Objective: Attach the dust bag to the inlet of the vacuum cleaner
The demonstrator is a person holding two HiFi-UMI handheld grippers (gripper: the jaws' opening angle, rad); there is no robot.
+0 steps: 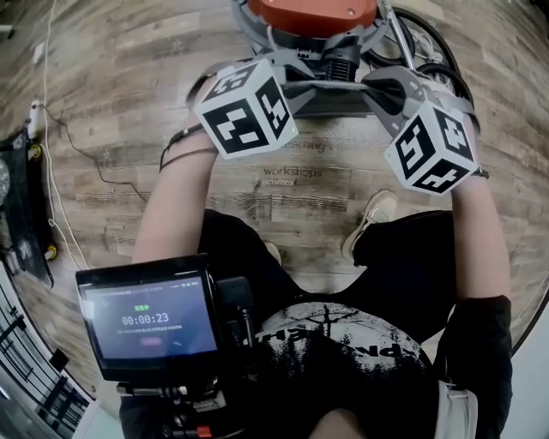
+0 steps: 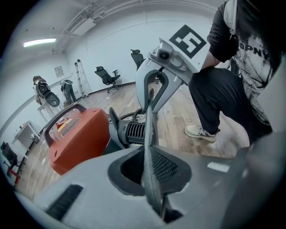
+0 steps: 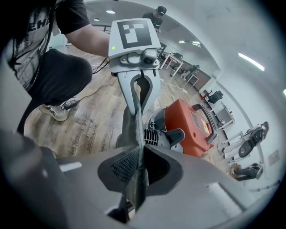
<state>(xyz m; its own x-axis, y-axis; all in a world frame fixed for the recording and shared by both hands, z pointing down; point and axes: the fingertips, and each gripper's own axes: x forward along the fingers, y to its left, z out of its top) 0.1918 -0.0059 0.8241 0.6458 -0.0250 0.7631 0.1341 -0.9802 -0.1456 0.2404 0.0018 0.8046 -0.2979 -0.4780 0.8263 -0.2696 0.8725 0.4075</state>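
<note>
Clamping the dust bag (image 2: 150,134) edge between them, left gripper (image 2: 152,179) and right gripper (image 3: 136,174) hold it taut, probably to align it with the vacuum cleaner (image 2: 76,138) ahead.

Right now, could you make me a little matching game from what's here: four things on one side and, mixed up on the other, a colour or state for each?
Things:
1. vacuum
2. bag
3. shoe
4. screen

Colour or state:
A. lit, showing a timer
B. orange
C. cream
D. pinched between jaws

Pairs: 1-B, 2-D, 3-C, 4-A
</note>
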